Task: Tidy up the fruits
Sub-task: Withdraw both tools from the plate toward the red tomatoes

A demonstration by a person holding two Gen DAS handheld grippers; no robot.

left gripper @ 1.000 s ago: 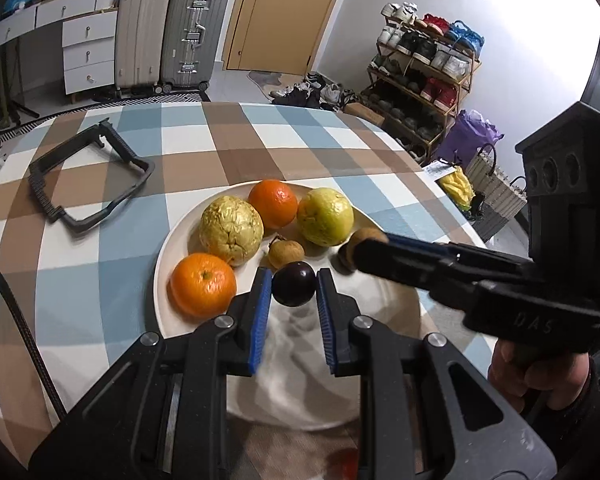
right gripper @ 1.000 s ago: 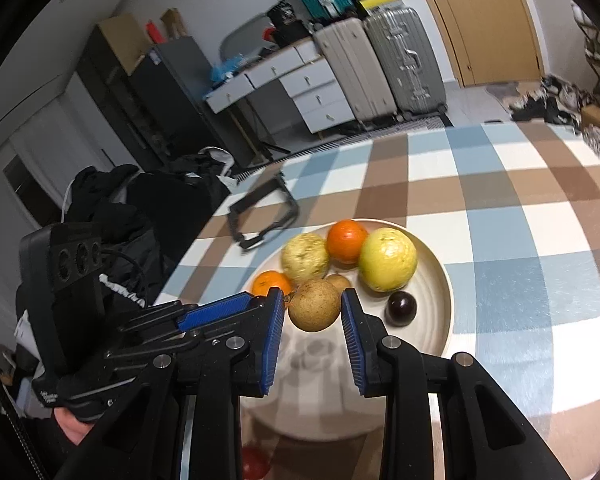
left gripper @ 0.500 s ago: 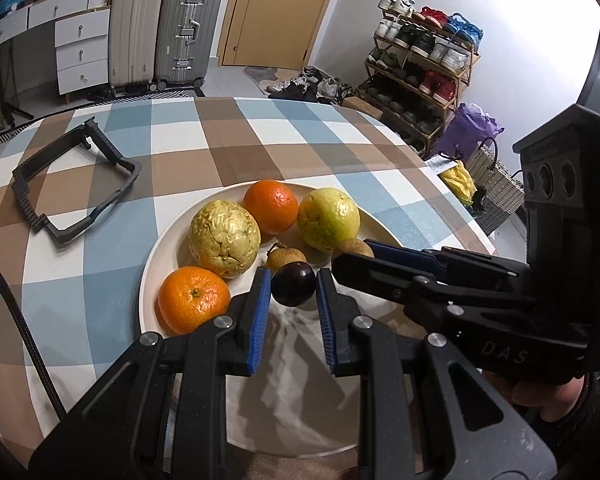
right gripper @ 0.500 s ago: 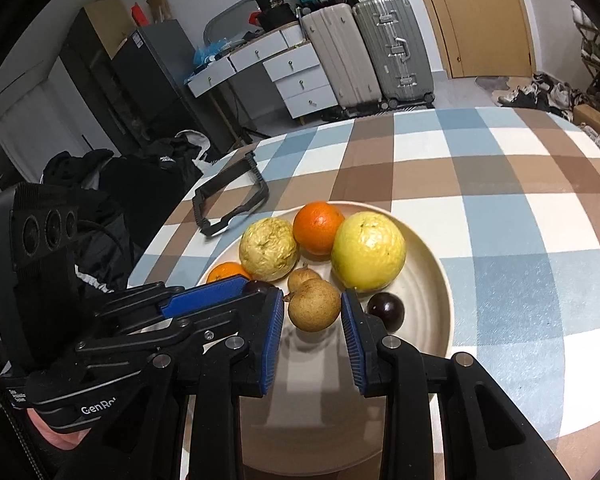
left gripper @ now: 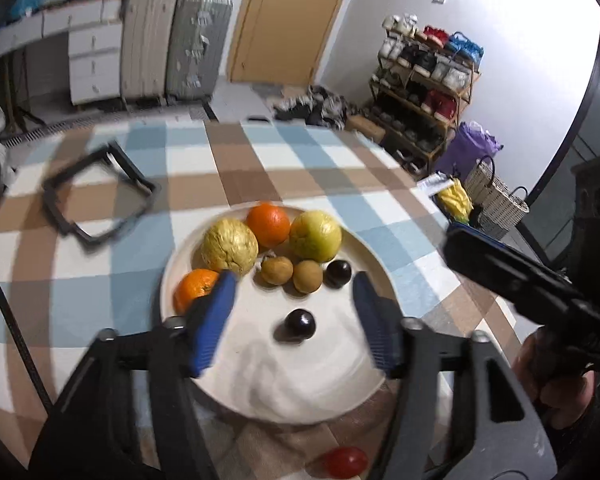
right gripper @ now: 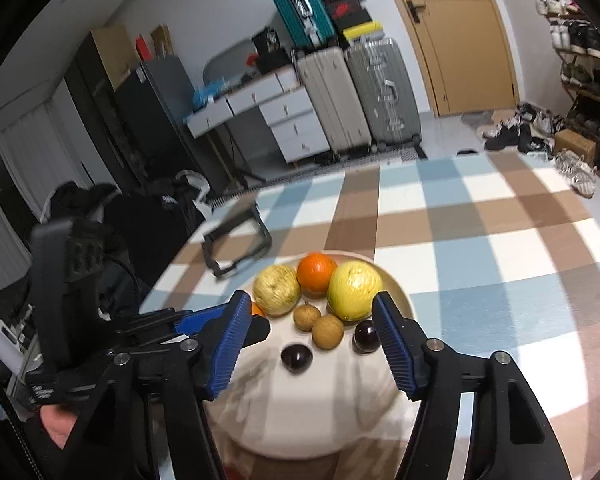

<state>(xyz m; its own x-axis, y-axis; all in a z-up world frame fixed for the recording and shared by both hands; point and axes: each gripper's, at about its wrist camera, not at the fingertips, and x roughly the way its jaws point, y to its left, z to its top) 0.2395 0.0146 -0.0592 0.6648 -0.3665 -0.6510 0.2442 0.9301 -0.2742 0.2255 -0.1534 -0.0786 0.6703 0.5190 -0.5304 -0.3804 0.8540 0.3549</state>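
Observation:
A cream plate on the checked tablecloth holds several fruits. At its back lie a yellow wrinkled fruit, an orange and a yellow-green fruit. A second orange lies at the left. Two small brown fruits and a dark plum lie mid-plate. Another dark plum lies alone nearer me. My left gripper is open and empty above it. My right gripper is open and empty above the brown fruit.
A black square frame lies on the table at the far left. A small red fruit lies on the cloth near the plate's front rim. Suitcases, drawers and a shoe rack stand beyond the table.
My left gripper opened and let go of the dark plum, which now lies on the plate. My right gripper opened and let go of the brown fruit. Both grippers drew back.

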